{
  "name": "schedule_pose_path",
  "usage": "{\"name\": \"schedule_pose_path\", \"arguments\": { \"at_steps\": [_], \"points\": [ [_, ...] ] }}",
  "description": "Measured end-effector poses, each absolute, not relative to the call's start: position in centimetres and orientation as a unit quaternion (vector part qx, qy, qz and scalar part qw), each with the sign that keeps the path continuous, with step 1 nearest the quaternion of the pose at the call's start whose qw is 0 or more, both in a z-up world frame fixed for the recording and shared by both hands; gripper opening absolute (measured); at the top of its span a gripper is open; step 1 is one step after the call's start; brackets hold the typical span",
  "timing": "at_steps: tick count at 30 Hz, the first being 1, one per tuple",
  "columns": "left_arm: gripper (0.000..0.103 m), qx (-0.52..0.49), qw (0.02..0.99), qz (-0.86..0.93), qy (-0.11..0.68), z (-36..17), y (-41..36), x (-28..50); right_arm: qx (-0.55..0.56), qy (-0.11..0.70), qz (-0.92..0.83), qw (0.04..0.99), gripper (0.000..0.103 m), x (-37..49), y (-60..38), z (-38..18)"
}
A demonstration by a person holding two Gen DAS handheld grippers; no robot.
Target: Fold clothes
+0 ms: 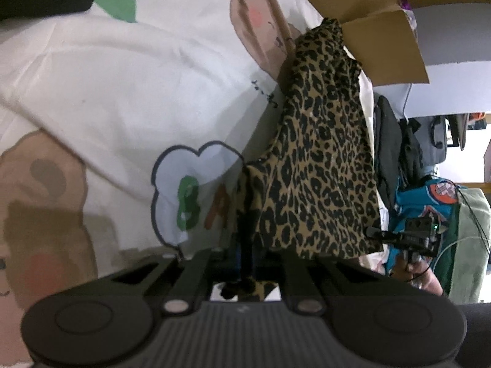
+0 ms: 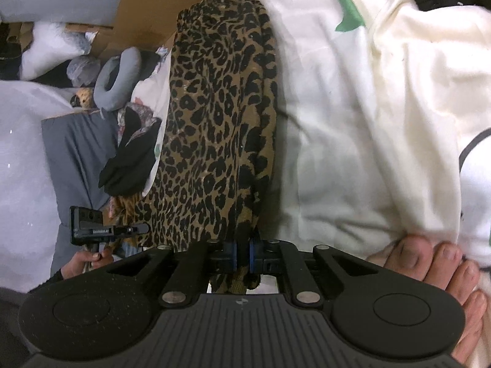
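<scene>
A leopard-print garment [image 1: 319, 159] hangs stretched between both grippers above a white cartoon-print bedsheet [image 1: 116, 86]. My left gripper [image 1: 245, 260] is shut on one corner of the garment, with cloth bunched behind its jaws. My right gripper [image 2: 242, 254] is shut on the other corner of the garment [image 2: 214, 116]. In the left wrist view the right gripper [image 1: 408, 239] shows at the far right edge of the cloth. In the right wrist view the left gripper [image 2: 101, 230] shows at the cloth's lower left.
The white sheet [image 2: 368, 107] lies rumpled under the garment. Bare toes [image 2: 429, 263] rest on it at lower right. A cardboard box [image 1: 368, 15], a grey neck pillow [image 2: 116, 76], black clothes [image 2: 132, 159] and grey bedding [image 2: 76, 147] lie beside the bed.
</scene>
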State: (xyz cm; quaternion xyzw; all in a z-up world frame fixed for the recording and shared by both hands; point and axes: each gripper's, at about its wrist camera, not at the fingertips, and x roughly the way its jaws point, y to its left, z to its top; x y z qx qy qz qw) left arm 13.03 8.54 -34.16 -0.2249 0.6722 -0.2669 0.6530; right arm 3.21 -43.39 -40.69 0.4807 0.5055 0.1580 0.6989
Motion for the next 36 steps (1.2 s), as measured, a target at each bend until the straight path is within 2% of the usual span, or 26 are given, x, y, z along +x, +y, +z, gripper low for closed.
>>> {"name": "schedule_pose_path", "arguments": {
  "at_steps": [12, 21, 36],
  "points": [
    [0.006, -0.234, 0.639, -0.268, 0.682, -31.7, 9.6, 12.1, 0.451, 0.526, 0.203, 0.692, 0.004, 1.4, -42.3, -37.9],
    [0.006, -0.224, 0.641, -0.268, 0.683, -32.6, 9.6, 13.4, 0.455, 0.536, 0.194, 0.684, 0.005, 0.7, -42.0, -38.4],
    [0.005, -0.205, 0.692, -0.275, 0.636, -31.1, 8.2, 19.9, 0.469, 0.477, 0.167, 0.724, 0.005, 2.7, -43.3, -37.7]
  ]
}}
